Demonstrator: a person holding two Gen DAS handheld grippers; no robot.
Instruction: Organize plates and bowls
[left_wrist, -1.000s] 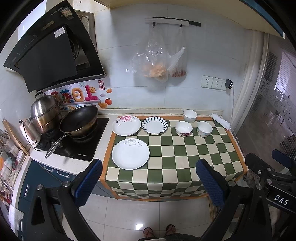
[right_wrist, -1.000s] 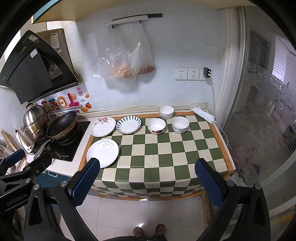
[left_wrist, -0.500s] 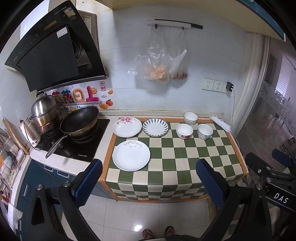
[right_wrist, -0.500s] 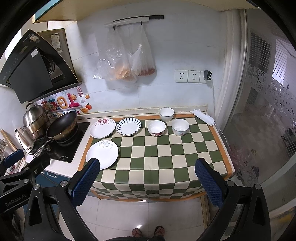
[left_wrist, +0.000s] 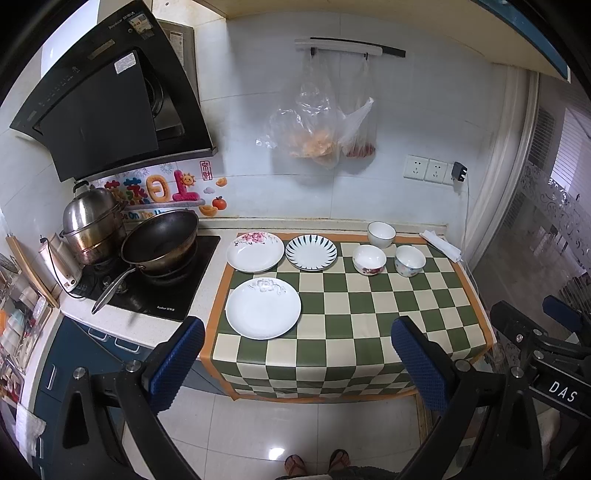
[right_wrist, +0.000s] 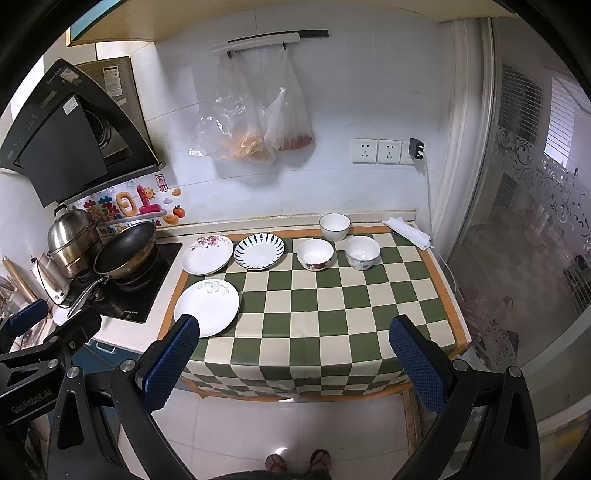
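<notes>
Three plates lie on the checkered cloth (left_wrist: 369, 314): a large white plate (left_wrist: 263, 307) at the front left, a pink-flowered plate (left_wrist: 255, 251) and a blue-striped plate (left_wrist: 311, 252) behind it. Three bowls stand at the back right: a plain white bowl (left_wrist: 381, 234), a red-flowered bowl (left_wrist: 369, 259) and a blue-patterned bowl (left_wrist: 410, 260). The same plates and bowls show in the right wrist view, with the large plate (right_wrist: 207, 307) nearest. My left gripper (left_wrist: 299, 363) and right gripper (right_wrist: 295, 363) are both open and empty, held back from the counter's front edge, above the floor.
A wok (left_wrist: 159, 242) and a steel pot (left_wrist: 90, 225) sit on the stove (left_wrist: 166, 295) left of the cloth. A folded white cloth (left_wrist: 441, 245) lies at the back right corner. Plastic bags (left_wrist: 314, 129) hang on the wall. A glass door (right_wrist: 524, 240) stands to the right.
Both grippers have moved slightly closer to the counter; the plates and bowls look a little larger. Nothing on the counter has moved.
</notes>
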